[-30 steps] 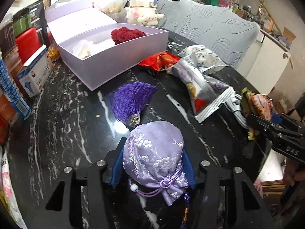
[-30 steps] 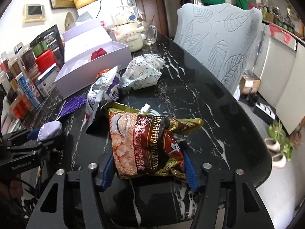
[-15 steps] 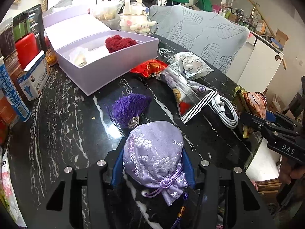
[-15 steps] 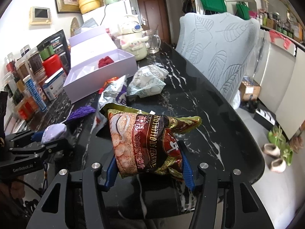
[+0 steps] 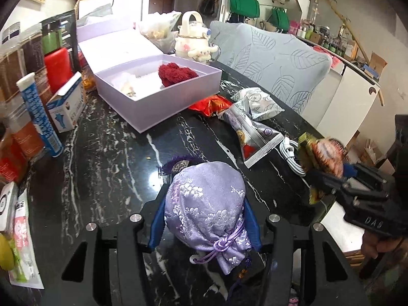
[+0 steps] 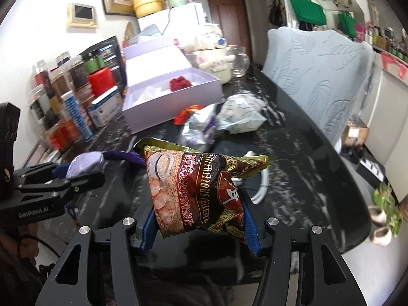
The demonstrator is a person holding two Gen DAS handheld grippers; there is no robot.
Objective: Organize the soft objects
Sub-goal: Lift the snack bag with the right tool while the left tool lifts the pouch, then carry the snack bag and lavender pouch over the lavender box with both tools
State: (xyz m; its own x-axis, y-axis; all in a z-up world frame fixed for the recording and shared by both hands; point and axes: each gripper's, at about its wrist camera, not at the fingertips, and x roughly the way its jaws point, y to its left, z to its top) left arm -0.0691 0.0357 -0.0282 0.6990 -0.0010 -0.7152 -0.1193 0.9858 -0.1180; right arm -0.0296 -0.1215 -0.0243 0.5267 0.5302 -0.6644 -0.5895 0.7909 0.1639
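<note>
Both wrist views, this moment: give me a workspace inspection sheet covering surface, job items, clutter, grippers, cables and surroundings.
Surface: black marble table, white veining.
Job's things: lavender pouch in the left gripper; brown snack bag in the right gripper; red fluffy item inside the open lilac box.
Clutter: silver snack packet, red packet, patterned white packet beside the box; jars and cartons along the left edge.
Grippers: both shut on their loads, lifted off the table.
Cables: coiled white cable on the table.
Surroundings: grey leaf-pattern chair, green bags on the wall.
</note>
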